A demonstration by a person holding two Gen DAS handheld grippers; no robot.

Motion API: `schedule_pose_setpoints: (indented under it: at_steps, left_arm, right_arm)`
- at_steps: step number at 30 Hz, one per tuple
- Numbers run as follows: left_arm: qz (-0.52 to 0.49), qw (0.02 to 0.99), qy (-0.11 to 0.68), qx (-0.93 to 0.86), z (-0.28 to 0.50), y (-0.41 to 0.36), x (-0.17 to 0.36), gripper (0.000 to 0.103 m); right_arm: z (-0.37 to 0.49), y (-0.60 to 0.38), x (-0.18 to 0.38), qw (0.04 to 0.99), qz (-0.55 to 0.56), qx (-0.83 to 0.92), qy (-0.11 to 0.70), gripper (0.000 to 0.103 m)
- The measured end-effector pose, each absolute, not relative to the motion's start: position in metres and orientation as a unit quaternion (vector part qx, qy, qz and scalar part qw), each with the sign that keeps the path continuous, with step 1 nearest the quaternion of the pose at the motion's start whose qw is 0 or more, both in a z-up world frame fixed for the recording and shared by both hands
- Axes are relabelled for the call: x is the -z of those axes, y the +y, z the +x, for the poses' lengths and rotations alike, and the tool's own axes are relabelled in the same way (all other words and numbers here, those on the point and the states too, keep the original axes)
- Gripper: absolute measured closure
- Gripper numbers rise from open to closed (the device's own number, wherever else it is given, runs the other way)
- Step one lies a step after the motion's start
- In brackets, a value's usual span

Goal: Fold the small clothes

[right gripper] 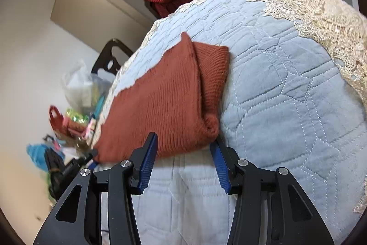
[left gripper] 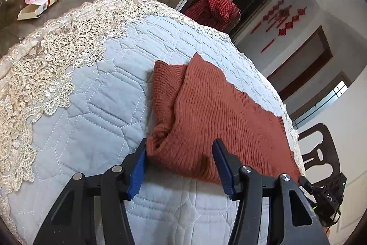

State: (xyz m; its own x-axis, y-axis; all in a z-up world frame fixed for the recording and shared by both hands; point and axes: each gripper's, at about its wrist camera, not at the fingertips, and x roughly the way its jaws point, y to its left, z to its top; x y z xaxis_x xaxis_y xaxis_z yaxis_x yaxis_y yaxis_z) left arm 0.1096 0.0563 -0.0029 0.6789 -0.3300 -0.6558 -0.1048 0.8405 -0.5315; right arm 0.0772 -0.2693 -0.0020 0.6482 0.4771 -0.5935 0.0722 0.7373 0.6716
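White "DAS" lettering on black device

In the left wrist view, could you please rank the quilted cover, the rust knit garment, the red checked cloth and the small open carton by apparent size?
1. quilted cover
2. rust knit garment
3. red checked cloth, farther away, so unsure
4. small open carton, also far
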Motion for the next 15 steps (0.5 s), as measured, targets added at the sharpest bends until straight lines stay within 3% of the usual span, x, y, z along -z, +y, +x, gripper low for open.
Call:
schedule_pose_setpoints:
  at_steps: [1,8,10,11,15]
  left_arm:
    - [-0.275,0.875,0.394,0.063,0.111,0.056,0.003,0.046]
    - [-0.264,0.877,0.399,0.044,0.123,0.052,0.007,0.074]
    - [-0.26,0.878,0.4,0.044,0.123,0.052,0.007,0.078]
    - [-0.259,0.877,0.402,0.043,0.124,0.051,0.006,0.08]
    - [-0.247,0.878,0.408,0.048,0.122,0.051,-0.003,0.083]
  right_arm:
    - [0.078,-0.27,0.002,0.84,0.349,-0.119,0.399,0.055]
    - [0.086,-0.268,0.002,0.841,0.348,-0.112,0.398,0.058]
    - [0.09,-0.267,0.004,0.841,0.339,-0.105,0.408,0.077]
    - [0.092,-0.267,0.006,0.84,0.337,-0.103,0.412,0.082]
    - [0.091,-0.268,0.004,0.841,0.338,-0.109,0.408,0.088]
